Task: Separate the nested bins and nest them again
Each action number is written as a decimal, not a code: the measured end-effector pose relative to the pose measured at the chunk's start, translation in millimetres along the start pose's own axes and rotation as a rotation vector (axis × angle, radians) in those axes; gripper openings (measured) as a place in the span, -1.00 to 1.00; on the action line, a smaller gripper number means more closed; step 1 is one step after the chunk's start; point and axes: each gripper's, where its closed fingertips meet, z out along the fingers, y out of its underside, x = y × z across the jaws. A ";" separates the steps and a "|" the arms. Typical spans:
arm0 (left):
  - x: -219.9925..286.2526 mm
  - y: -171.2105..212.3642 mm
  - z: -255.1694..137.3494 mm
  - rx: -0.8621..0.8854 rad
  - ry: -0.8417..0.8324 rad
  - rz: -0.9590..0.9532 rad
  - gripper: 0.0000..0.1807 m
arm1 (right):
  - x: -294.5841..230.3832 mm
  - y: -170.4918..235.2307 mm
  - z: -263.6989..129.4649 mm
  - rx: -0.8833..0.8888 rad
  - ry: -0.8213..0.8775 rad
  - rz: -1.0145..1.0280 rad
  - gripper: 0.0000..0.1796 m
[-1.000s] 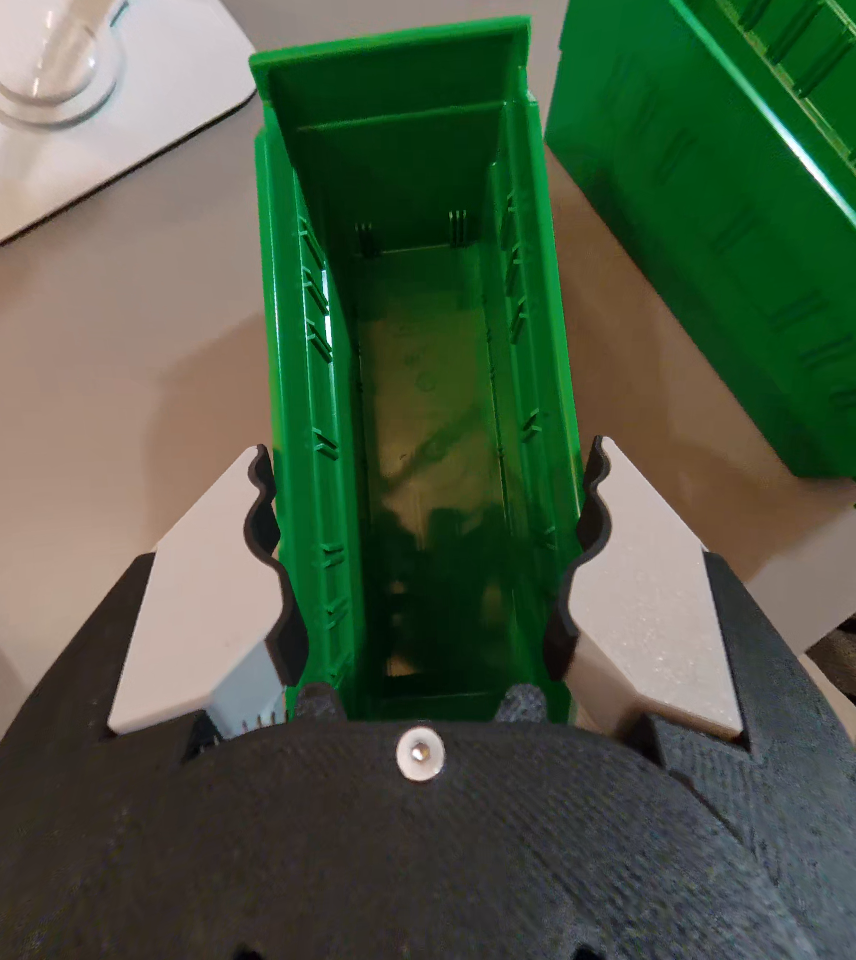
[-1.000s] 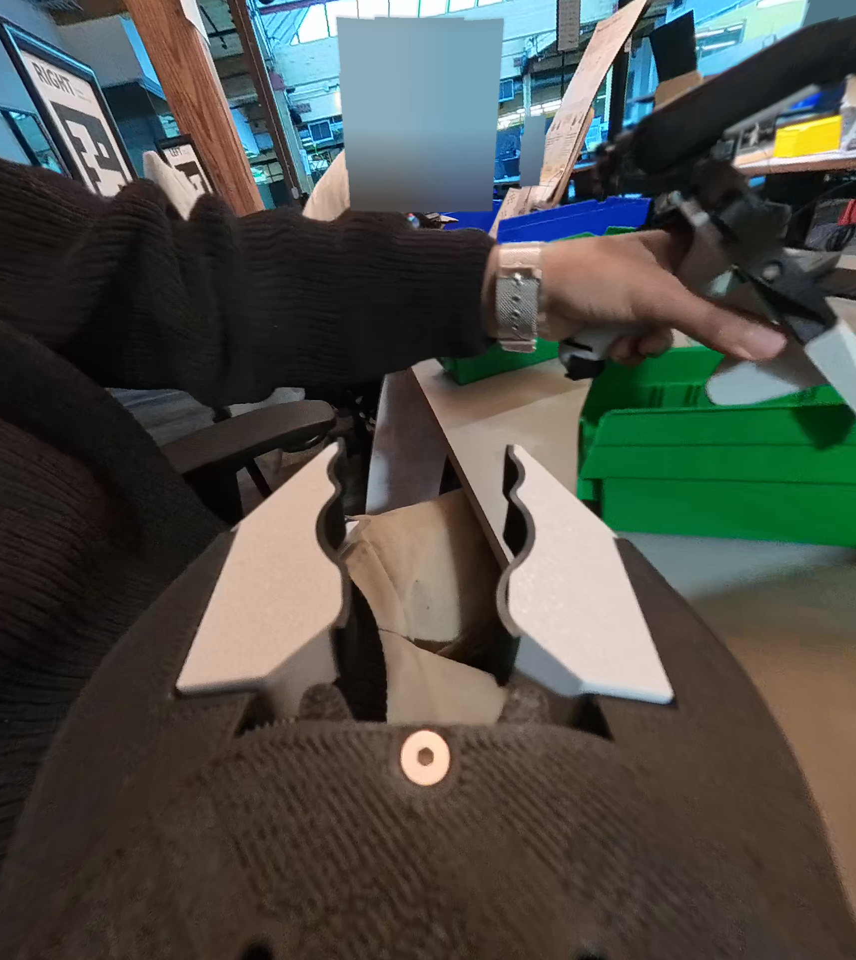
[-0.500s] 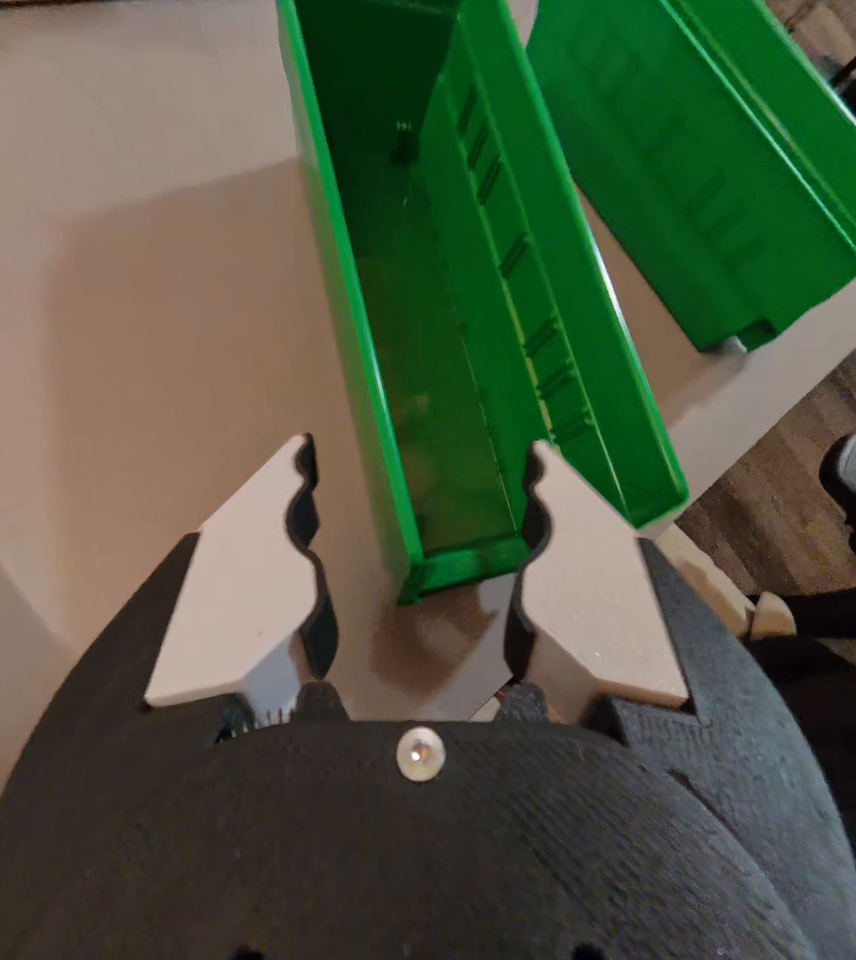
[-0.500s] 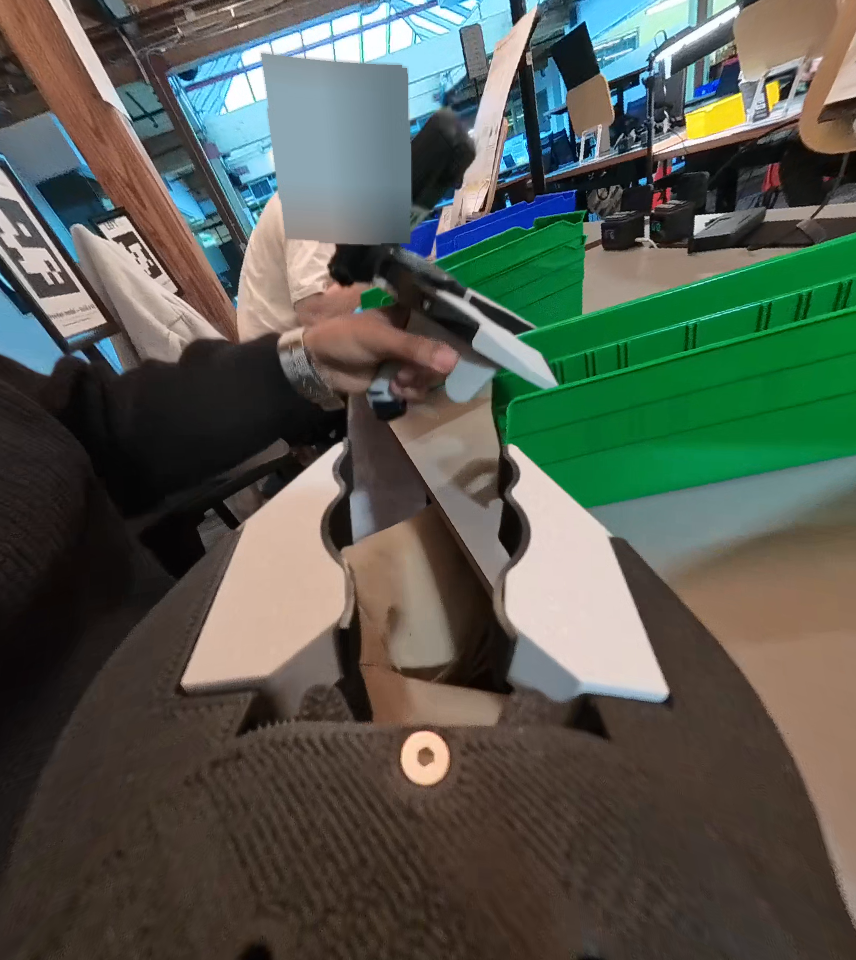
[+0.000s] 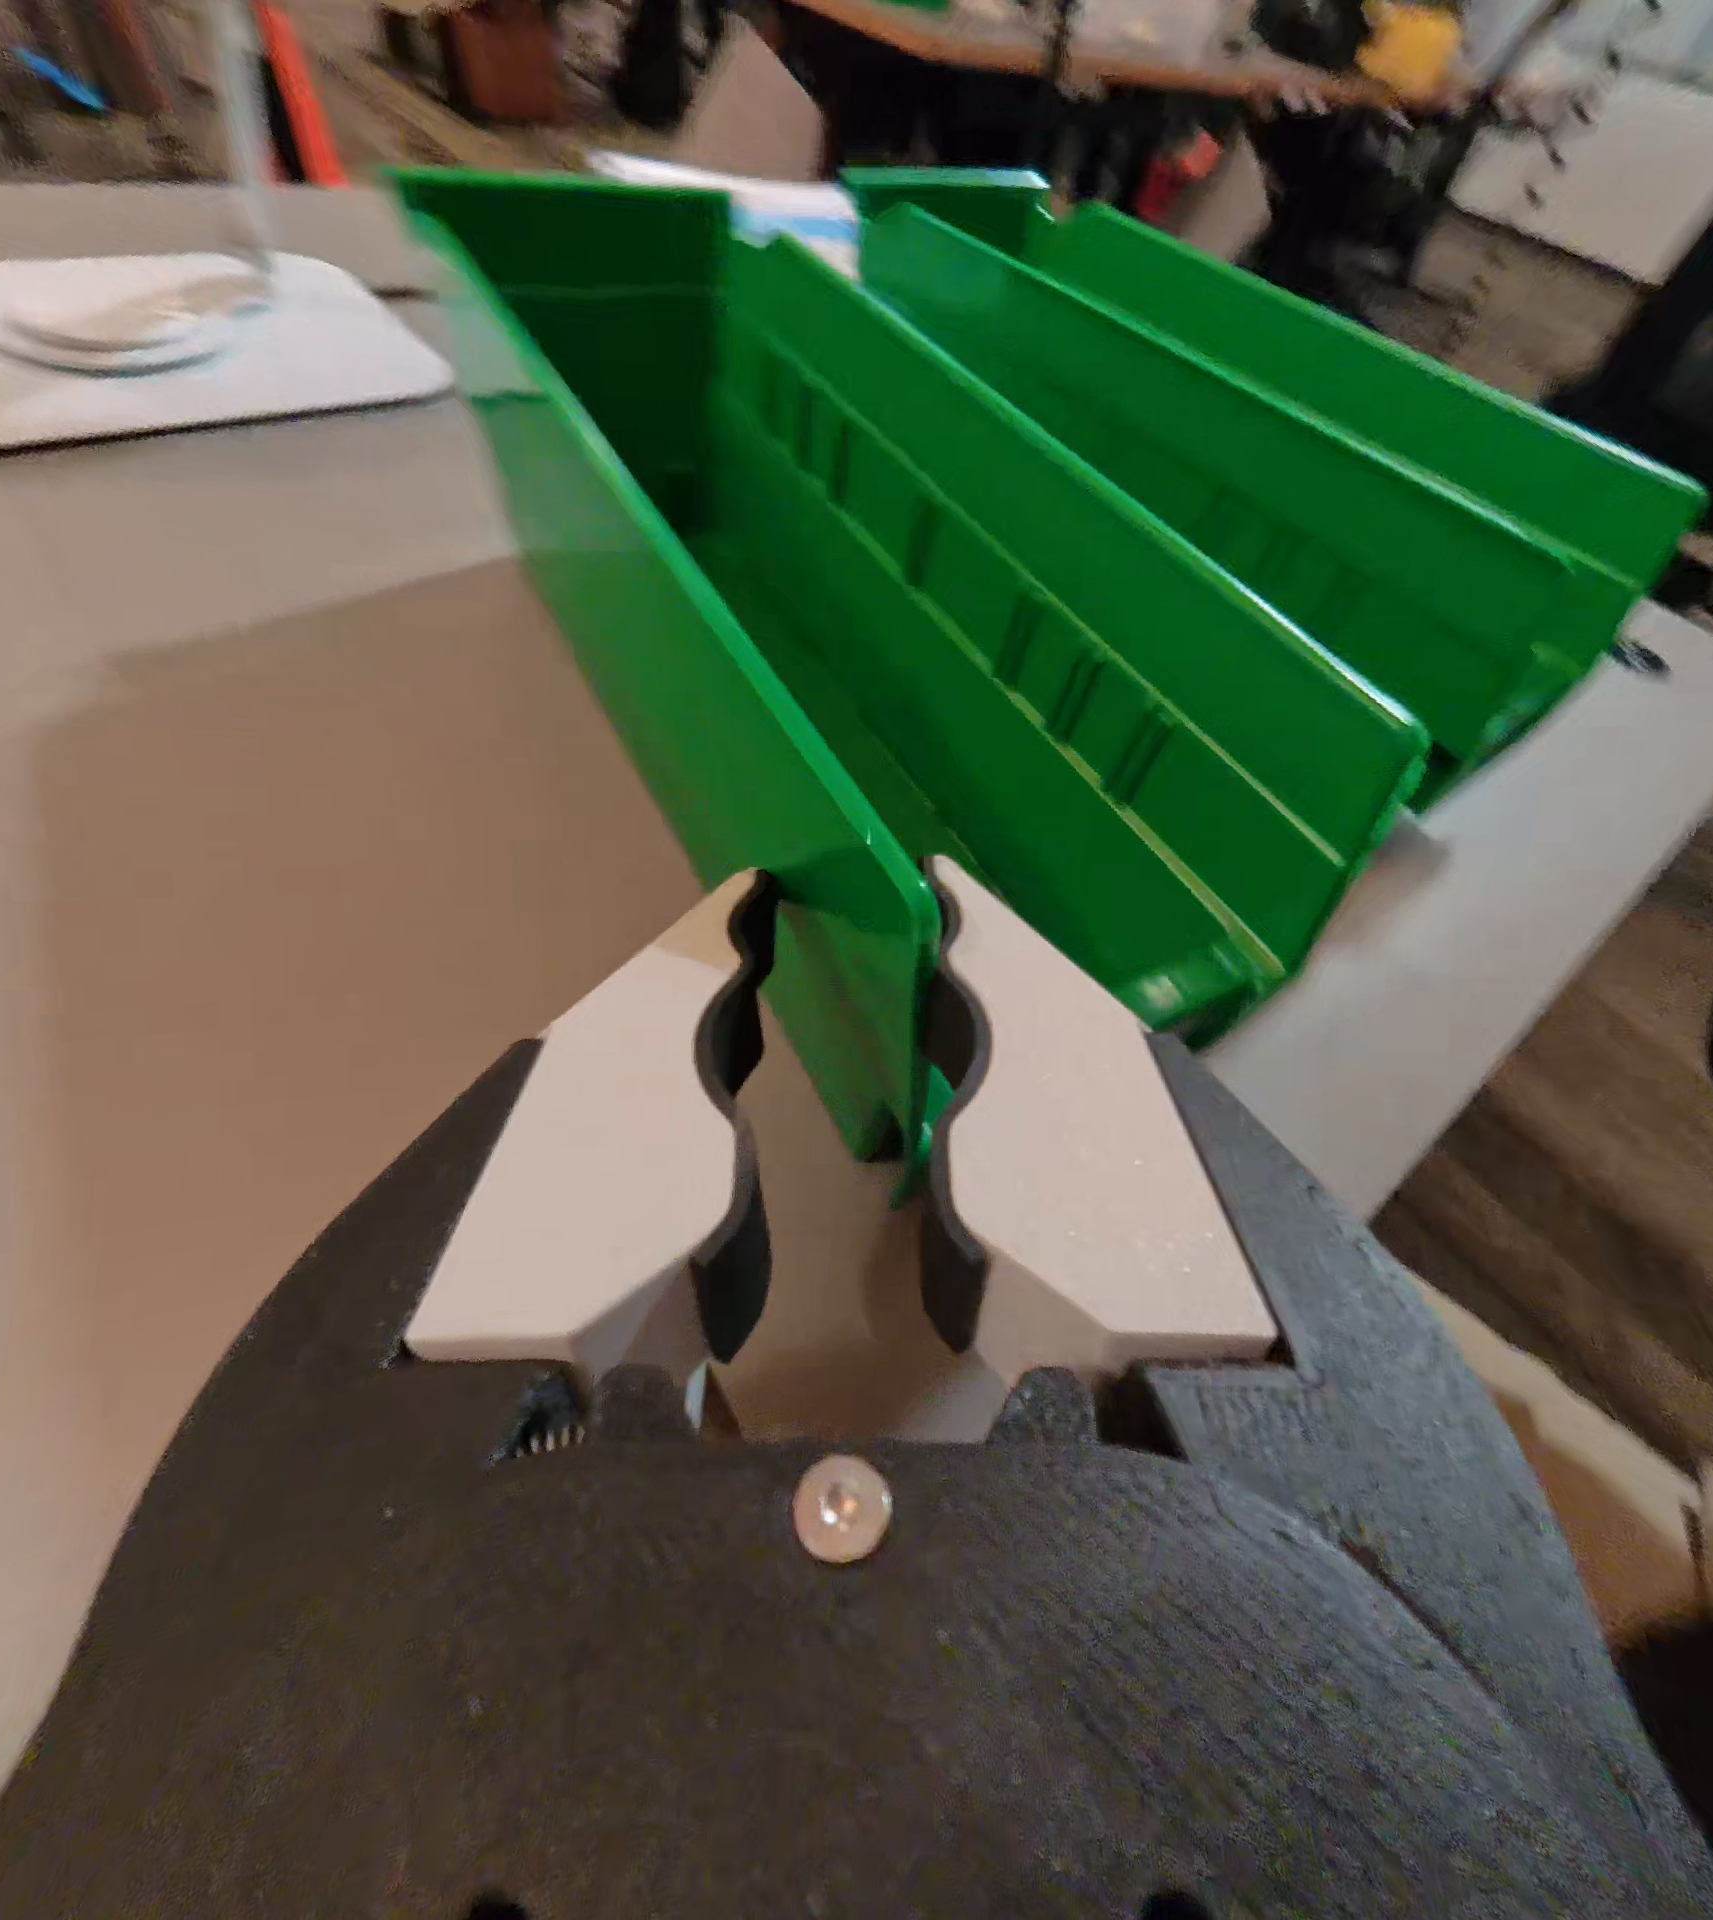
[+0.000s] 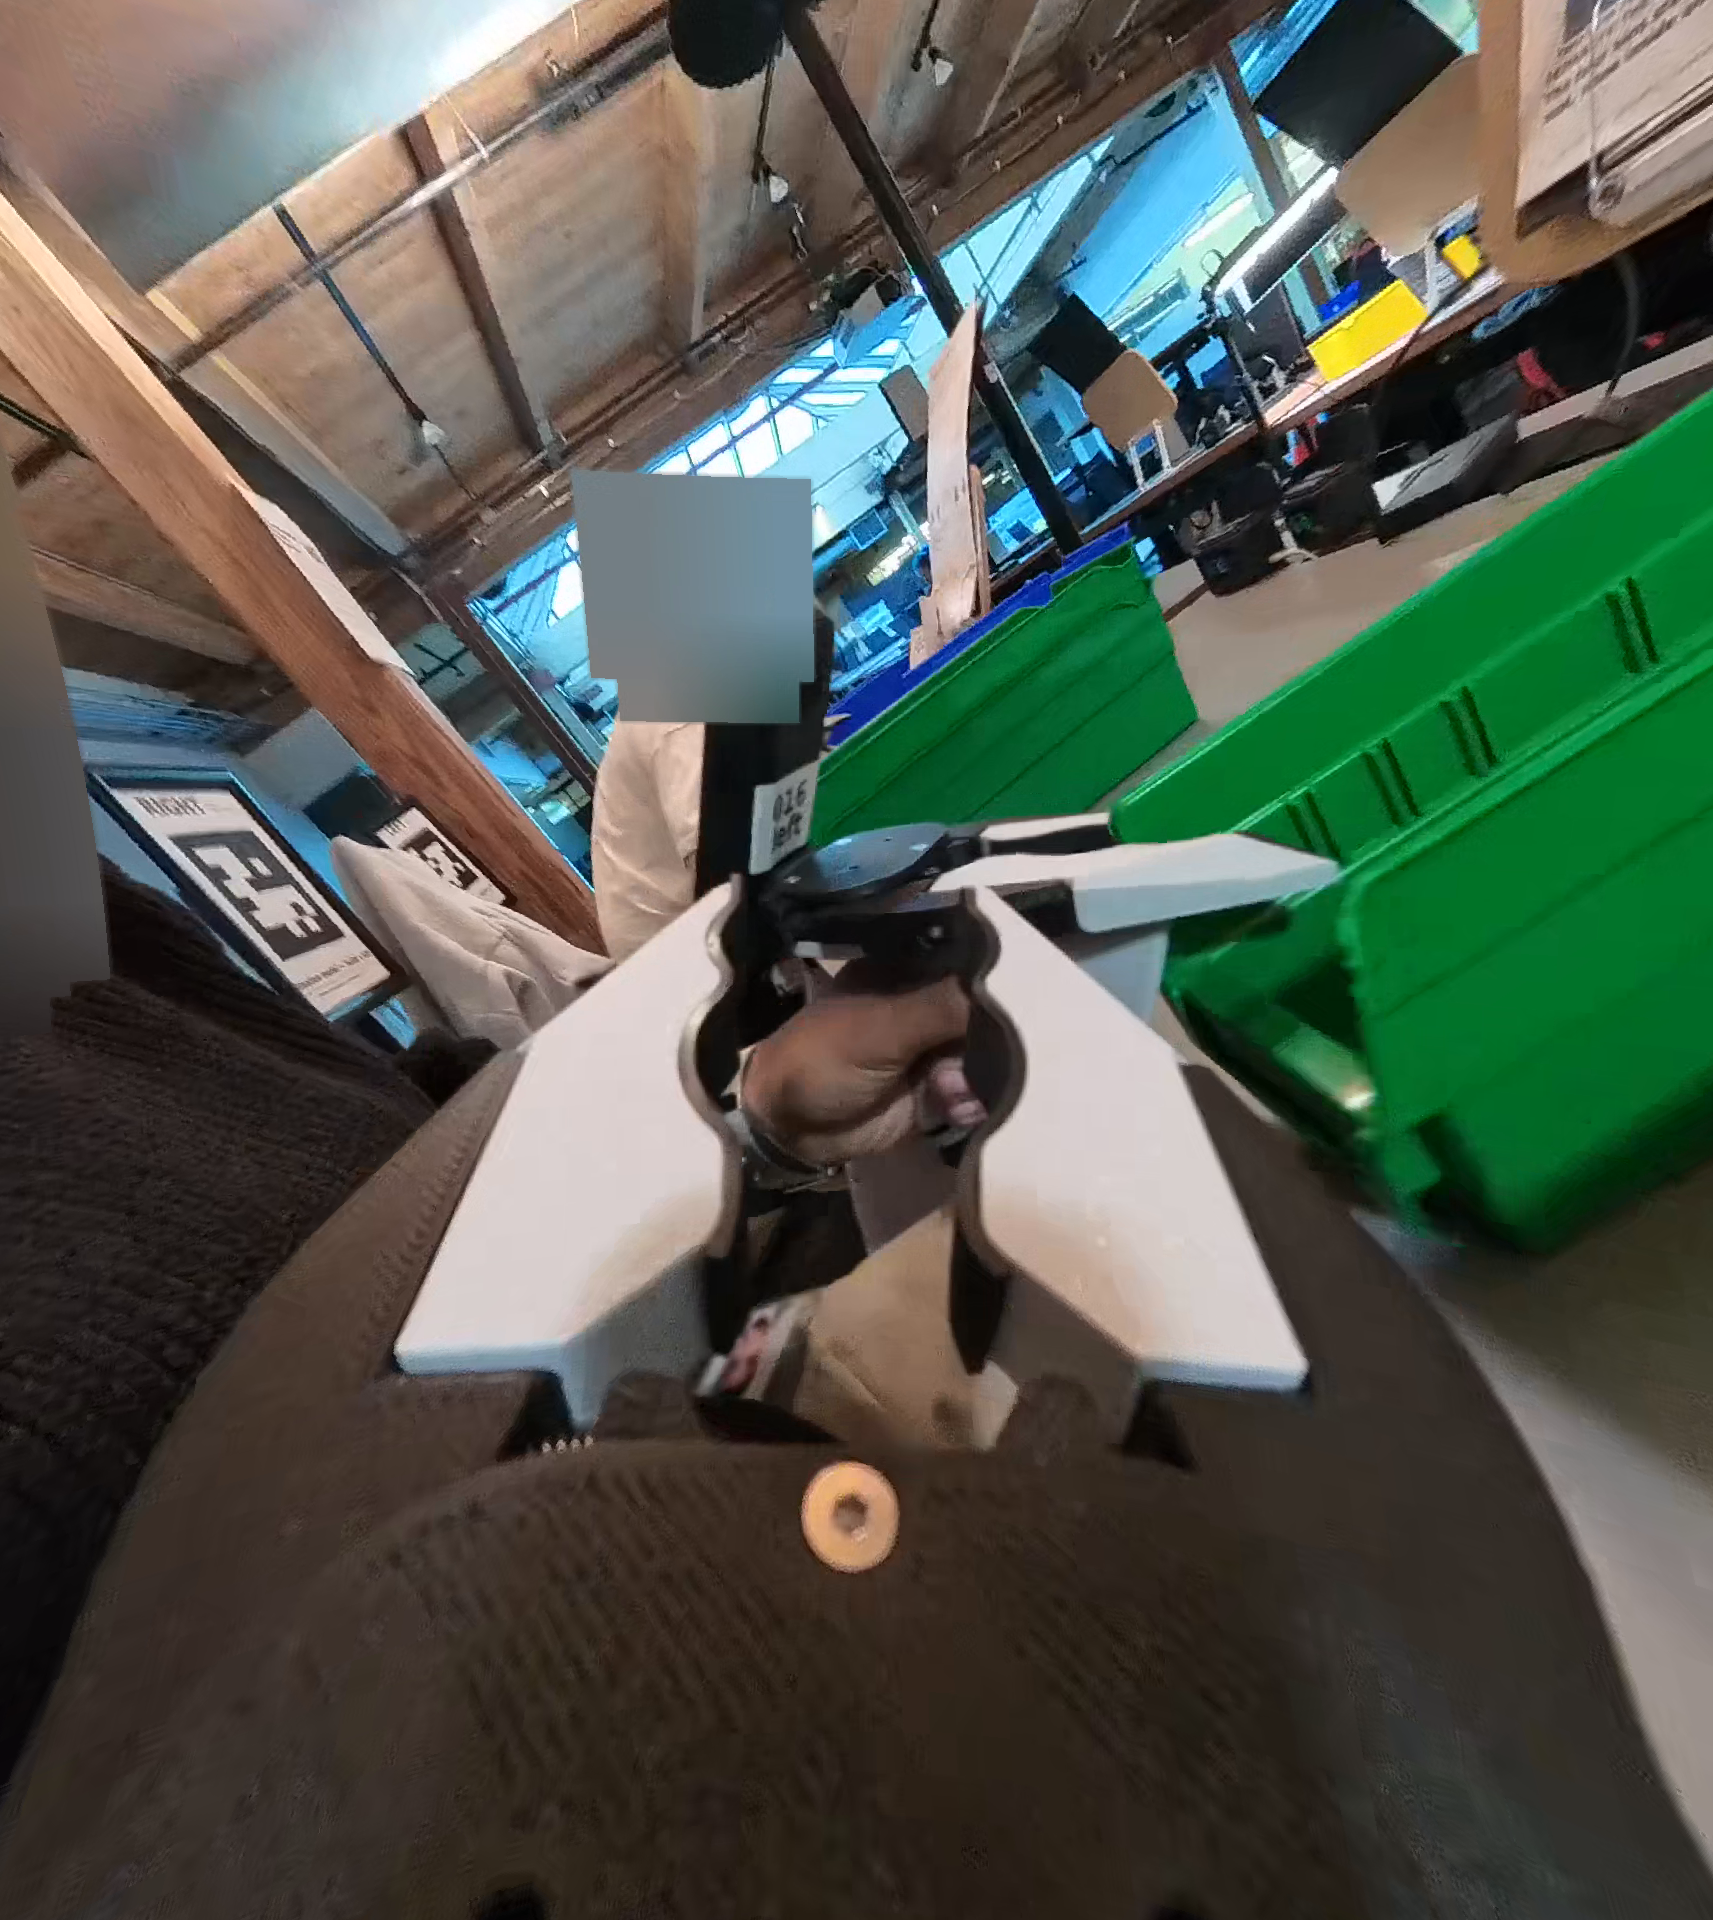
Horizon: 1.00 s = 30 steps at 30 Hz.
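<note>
A long narrow green bin (image 5: pixel 686 665) lies on the tan table (image 5: pixel 208 831), running away from me; a doubled wall line suggests two nested bins. My left gripper (image 5: pixel 847 873) is shut on the near end of its left wall, at the corner, one finger on each side of the wall. In the right wrist view the left gripper (image 6: pixel 1226 862) clamps the corner of the green bin (image 6: pixel 1558 935), held by a hand (image 6: pixel 852 1081). My right gripper (image 6: pixel 852 899) is open and empty, held low beside the table, short of the bin.
A second green bin (image 5: pixel 1299 488) lies to the right of the first, close to the table's right edge (image 5: pixel 1454 935). A white base plate (image 5: pixel 156 353) sits at the far left. More green and blue bins (image 6: pixel 1018 686) stand on another table behind.
My left gripper dropped from above the bin's open top to its near left corner and closed on the wall. My right gripper tilted upward and stayed open.
</note>
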 end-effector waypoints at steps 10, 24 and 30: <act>-13.1 -5.5 -6.0 0.152 -0.211 -0.205 -0.97 | 63.3 -26.8 -44.1 -0.186 0.441 -0.430 -0.64; -23.7 -8.3 -0.6 0.269 -0.406 -0.465 -0.96 | 109.2 -38.1 -84.6 -0.333 0.848 -0.775 -0.86; -6.5 -16.1 0.5 0.309 -0.373 -0.392 -0.89 | 88.1 -50.8 -76.1 -0.235 0.820 -0.880 -0.97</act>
